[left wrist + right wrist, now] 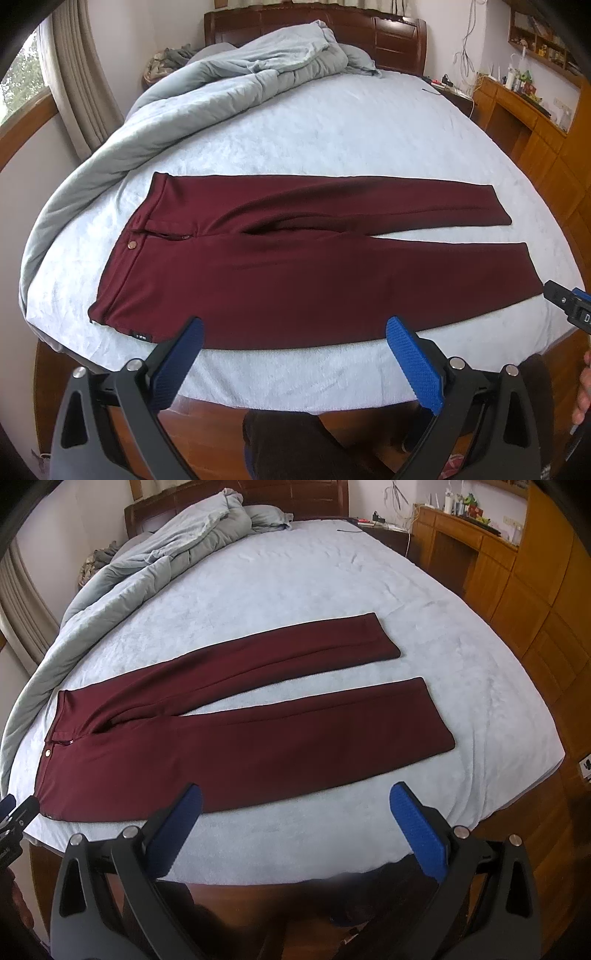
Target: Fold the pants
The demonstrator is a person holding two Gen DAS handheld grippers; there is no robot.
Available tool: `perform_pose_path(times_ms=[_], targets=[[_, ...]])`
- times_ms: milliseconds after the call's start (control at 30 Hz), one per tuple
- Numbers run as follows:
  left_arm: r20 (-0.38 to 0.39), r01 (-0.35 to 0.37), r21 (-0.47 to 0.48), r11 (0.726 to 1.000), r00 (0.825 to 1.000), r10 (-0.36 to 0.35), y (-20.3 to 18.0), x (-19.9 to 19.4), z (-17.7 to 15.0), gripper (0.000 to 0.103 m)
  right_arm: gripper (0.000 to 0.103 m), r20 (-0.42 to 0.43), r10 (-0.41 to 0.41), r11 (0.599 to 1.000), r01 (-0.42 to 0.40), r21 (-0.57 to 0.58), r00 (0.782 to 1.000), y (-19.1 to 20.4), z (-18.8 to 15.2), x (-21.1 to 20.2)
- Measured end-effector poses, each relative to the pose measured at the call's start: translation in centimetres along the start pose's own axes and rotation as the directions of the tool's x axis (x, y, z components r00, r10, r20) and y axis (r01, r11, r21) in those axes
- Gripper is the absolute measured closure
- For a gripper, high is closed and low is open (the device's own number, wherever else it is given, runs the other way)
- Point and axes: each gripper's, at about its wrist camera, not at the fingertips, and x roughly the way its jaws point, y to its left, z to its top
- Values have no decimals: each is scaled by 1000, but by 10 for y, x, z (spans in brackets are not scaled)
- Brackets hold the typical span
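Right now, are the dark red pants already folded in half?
No, the dark red pants lie flat on the bed with both legs spread apart.

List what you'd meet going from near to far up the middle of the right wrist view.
Right gripper, open and empty → bare strip of light blue bed sheet → near leg of the maroon pants → far leg → crumpled grey duvet → wooden headboard.

The small black label [143,336] at the near waist corner of the pants [295,266] carries print too small to read. The right gripper [570,308] is cut off by the left wrist view's right edge. Far right, the items on the wooden desk [476,531] are too small to identify.
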Motion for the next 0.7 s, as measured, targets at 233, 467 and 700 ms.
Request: perform_pose_path(times_ms=[233, 467, 700], targets=[[4, 4, 2, 1000, 1000, -4, 1, 0, 4, 4, 2, -12, -11, 1000, 11, -12, 1000, 5, -1, 6], [7, -1, 5, 1000, 1000, 1, 1, 0, 5, 4, 2, -13, -11, 1000, 11, -16, 1000, 8, -1, 6], [9, -2, 7, 1000, 1000, 2, 1, 0, 5, 4, 2, -12, -11, 1000, 10, -16, 1000, 8, -1, 6]])
